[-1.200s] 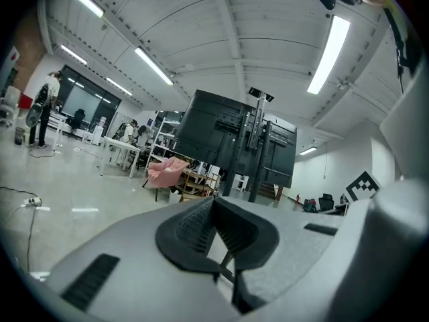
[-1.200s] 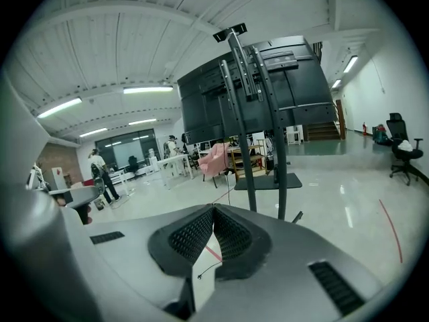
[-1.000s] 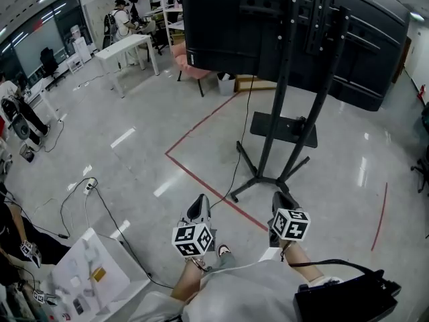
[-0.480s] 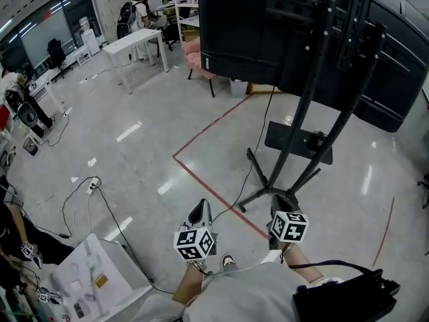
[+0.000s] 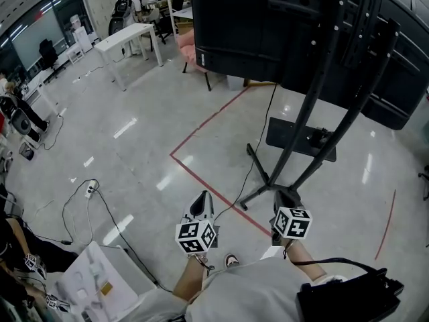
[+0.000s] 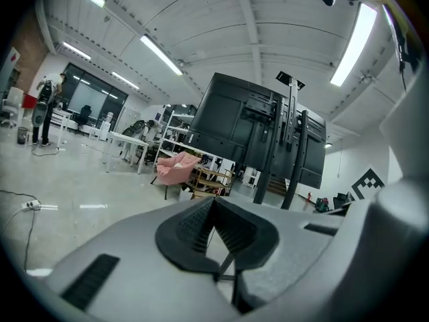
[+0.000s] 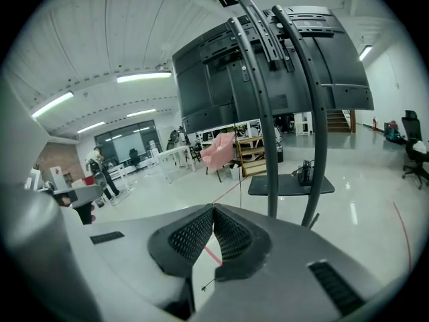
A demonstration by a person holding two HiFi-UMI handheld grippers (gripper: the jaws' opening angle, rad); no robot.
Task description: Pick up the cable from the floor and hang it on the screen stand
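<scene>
Black tubular screen stand (image 5: 295, 138) nearer | left tool (image 5: 202, 202) pressed together | right tool (image 5: 285, 196) pressed together

Partly seen, for your reference:
- screen (image 5: 268, 32): its top is cut off by the head view's upper edge
- screen stand (image 5: 291, 136): the uprights run out of frame above; in your left gripper view the base sits behind the gripper body
- black cable (image 5: 260, 143): upper end lost behind the screen, near end passes behind your left gripper (image 5: 203, 196)
- power strip (image 5: 89, 188): too small to read
- black case (image 5: 348, 300): cut by the bottom edge
- figures by the far tables (image 5: 127, 5): too small to make out
</scene>
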